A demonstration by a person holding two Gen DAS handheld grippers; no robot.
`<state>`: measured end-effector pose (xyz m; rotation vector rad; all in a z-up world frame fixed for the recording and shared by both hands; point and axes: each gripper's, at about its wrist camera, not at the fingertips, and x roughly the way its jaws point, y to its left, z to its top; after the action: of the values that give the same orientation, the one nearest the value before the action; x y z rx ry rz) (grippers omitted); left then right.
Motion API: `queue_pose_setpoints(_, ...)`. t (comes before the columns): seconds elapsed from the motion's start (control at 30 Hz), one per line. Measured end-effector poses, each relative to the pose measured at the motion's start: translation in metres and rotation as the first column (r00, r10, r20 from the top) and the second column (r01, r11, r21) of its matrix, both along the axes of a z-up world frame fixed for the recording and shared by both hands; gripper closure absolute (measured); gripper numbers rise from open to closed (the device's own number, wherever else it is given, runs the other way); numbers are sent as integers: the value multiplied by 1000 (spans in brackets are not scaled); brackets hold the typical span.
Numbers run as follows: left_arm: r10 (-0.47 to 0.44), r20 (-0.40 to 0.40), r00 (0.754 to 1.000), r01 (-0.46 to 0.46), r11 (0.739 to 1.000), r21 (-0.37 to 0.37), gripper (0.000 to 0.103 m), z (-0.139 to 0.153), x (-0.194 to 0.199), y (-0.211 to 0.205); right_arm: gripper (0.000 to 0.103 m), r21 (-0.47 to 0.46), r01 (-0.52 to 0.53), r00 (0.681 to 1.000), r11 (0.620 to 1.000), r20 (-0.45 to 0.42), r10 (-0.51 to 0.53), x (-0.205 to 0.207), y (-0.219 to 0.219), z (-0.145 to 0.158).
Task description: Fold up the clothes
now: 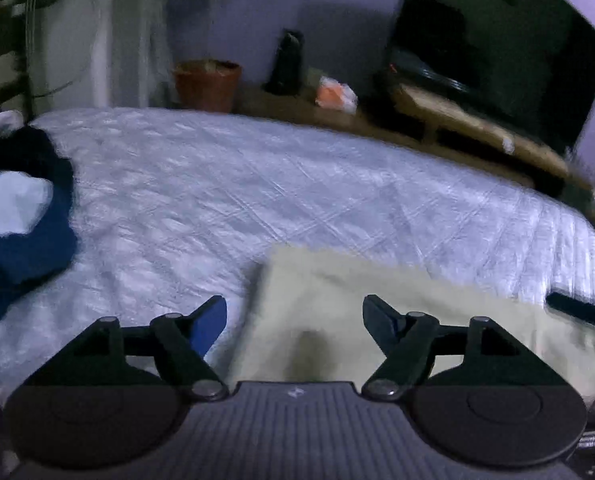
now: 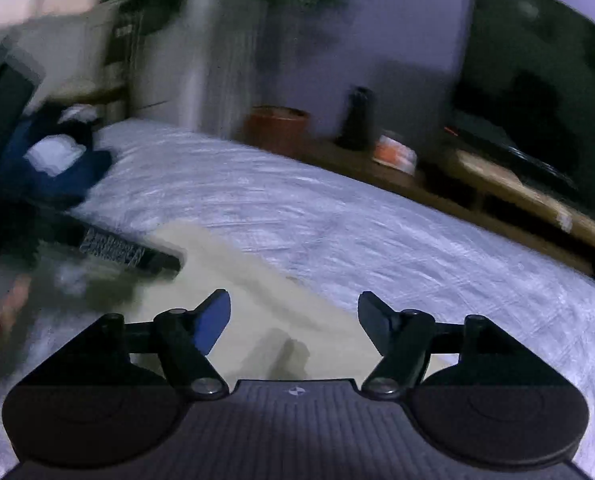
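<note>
Flat folded beige cotton garment (image 1: 377,320) on white quilted diamond-stitched bedspread (image 1: 257,200), smooth rectangular slab, long axis along near bed edge, left gripper (image 1: 294,322) and right gripper (image 2: 294,320) both released, empty above it, rumpled navy-and-white clothes pile (image 1: 17,216) far left.

Premises: a home bedroom. A bed with a white quilted cover (image 1: 257,184) fills the room. Beyond it runs a low wooden media bench (image 1: 457,120) carrying a large dark flat television screen (image 1: 497,60). A terracotta plant pot (image 1: 207,84) stands nearby.
</note>
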<state>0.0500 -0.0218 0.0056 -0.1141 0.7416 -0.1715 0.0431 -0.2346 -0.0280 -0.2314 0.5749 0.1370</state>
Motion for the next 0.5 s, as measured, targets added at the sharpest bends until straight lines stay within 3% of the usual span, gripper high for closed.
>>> queue_pose_setpoints(0.17, 197, -44, 979, -201, 974, -105, 29, 14, -20, 58, 45, -124, -226, 974, 966, -47, 221, 0, 53, -8)
queue_pose_setpoints(0.23, 239, -66, 969, -246, 960, -137, 29, 12, -20, 73, 46, -134, -283, 959, 950, -65, 276, 0, 68, -12)
queue_pose_setpoints(0.47, 181, -164, 970, -218, 946, -241, 27, 4, -26, 71, 47, -268, -333, 943, 904, -118, 312, 18, 103, -43)
queue_pose_setpoints(0.5, 164, -185, 969, -212, 937, -276, 27, 1, -27, 70, 52, -268, -328, 945, 906, -112, 308, 23, 105, -45)
